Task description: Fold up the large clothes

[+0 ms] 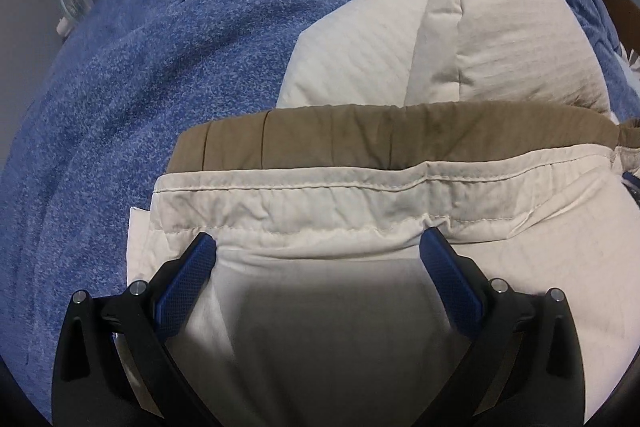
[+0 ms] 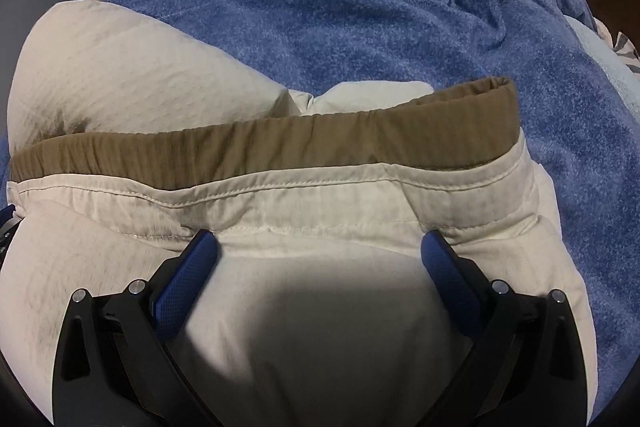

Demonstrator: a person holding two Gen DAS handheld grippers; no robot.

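One cream garment [image 1: 360,195] lies on a blue blanket [image 1: 140,87], its long axis running left to right across both wrist views. A stitched hem band [image 1: 320,203] forms the near folded edge; behind it and parallel to it, one tan elastic band [image 1: 400,139], gathered in fine vertical ribs, faces away from both cameras. Beyond the tan band the cream cloth continues in two puffed folds [image 1: 500,35] that rise toward the far side. The fabric is a thin woven cotton with a faint diagonal quilted pattern, creased along the seams; the blanket is a mottled fleece, smooth near the garment and rumpled at the far right in the right view. Two grippers are in use. The left gripper [image 1: 318,247] rests over the garment's left portion with its fingers [image 1: 184,287] spread wide, tips touching the cloth just below the hem stitching and clamping nothing. The right gripper [image 2: 320,247] sits over the right portion, fingers [image 2: 448,283] likewise wide apart with tips at the hem seam. Each gripper has two black arms faced with blue textured pads. A small pale fan-shaped item [image 1: 74,9] stands at the far left edge of the left view, beyond the blanket.
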